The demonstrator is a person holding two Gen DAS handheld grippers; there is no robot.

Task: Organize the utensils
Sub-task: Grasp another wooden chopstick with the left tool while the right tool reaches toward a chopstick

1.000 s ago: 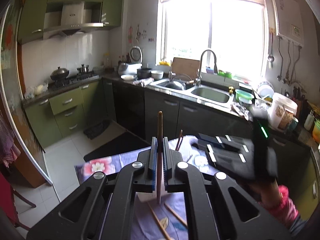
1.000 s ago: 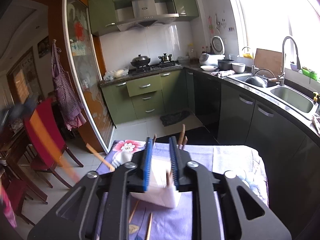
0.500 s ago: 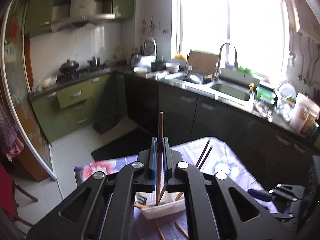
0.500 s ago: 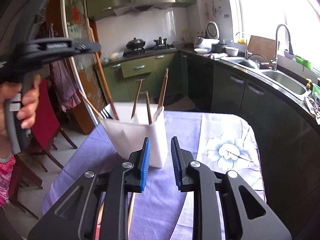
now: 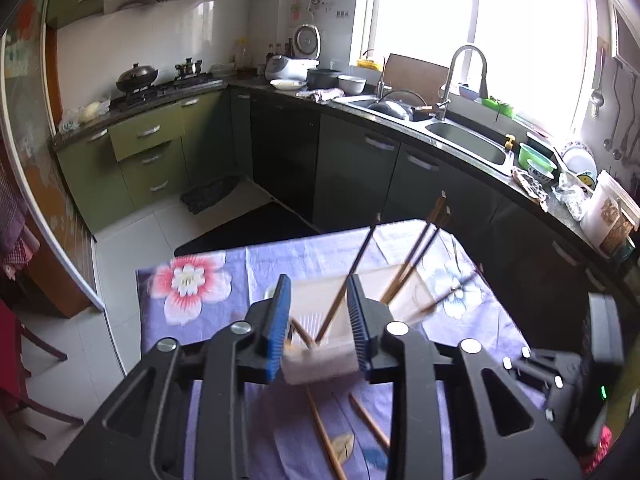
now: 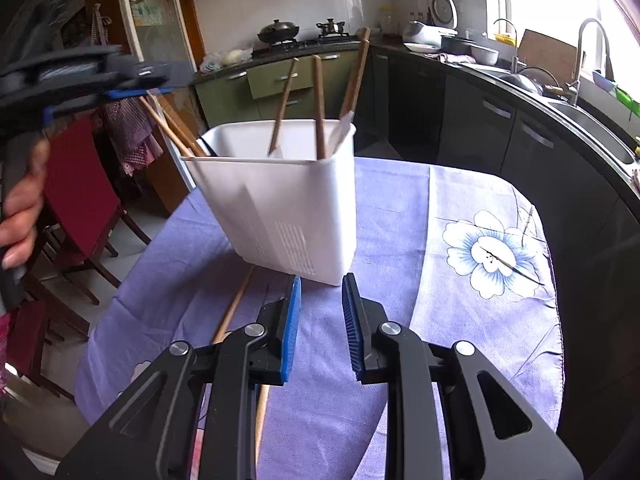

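A white utensil holder (image 6: pixel 288 204) stands on the purple floral tablecloth (image 6: pixel 460 208) with several wooden chopsticks (image 6: pixel 318 108) leaning in it. In the left wrist view the holder (image 5: pixel 320 344) sits right below my left gripper (image 5: pixel 318 312), which is open and empty above its rim; a chopstick (image 5: pixel 348 280) stands between the jaws without being held. My right gripper (image 6: pixel 318 320) is open and empty, low over the cloth just in front of the holder. Loose chopsticks (image 5: pixel 324 436) lie on the cloth near the holder; one (image 6: pixel 232 312) shows left of my right gripper.
A dark red chair (image 6: pixel 76 200) stands left of the table. Kitchen counters with a sink (image 5: pixel 464 144) and green cabinets (image 5: pixel 148 148) run behind. The right gripper's body (image 5: pixel 572 376) is at the lower right of the left wrist view.
My left gripper opened and let its chopstick drop into the holder. My right gripper drew back and lower, away from the holder.
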